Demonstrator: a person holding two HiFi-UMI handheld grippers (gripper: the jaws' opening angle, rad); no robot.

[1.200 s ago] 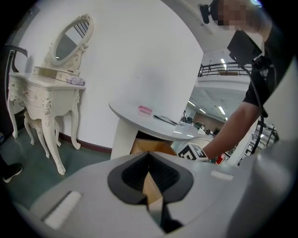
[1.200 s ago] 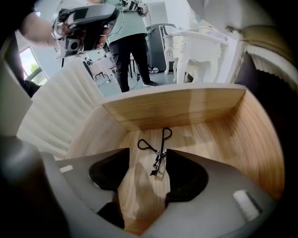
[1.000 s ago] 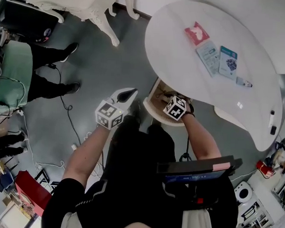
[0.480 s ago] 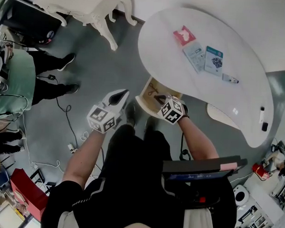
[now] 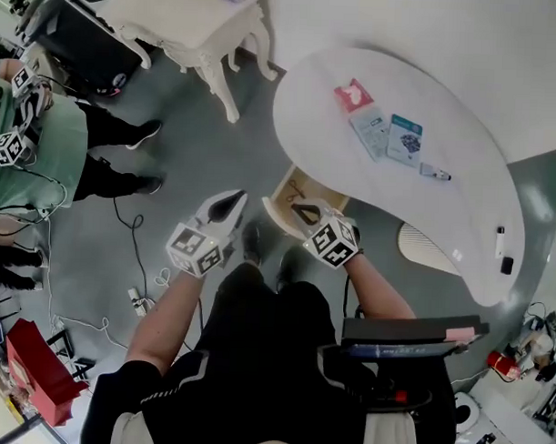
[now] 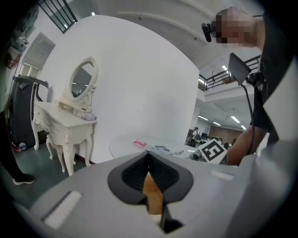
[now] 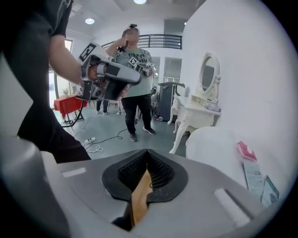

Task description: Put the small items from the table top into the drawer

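Note:
In the head view the open wooden drawer (image 5: 281,191) juts from under the white table (image 5: 460,223), with a thin dark item lying in it. My right gripper (image 5: 303,211) hovers at the drawer's near edge, shut, with nothing seen between its pads (image 7: 139,173). My left gripper (image 5: 231,200) hangs over the floor left of the drawer, shut and empty (image 6: 149,155). On the table top lie a red packet (image 5: 353,95), two blue cards (image 5: 390,137), a pen (image 5: 434,173) and two small dark items (image 5: 503,253).
A white dressing table (image 5: 199,18) with an oval mirror (image 7: 208,69) stands left of the table. A person in a green shirt (image 7: 132,69) stands on the grey floor, holding grippers. Cables (image 5: 136,257) trail over the floor. A dark chair (image 5: 410,344) is behind me.
My right gripper has drawn back from inside the drawer to its near edge. The head view has shifted, so more of the table and floor shows. The left gripper keeps its place.

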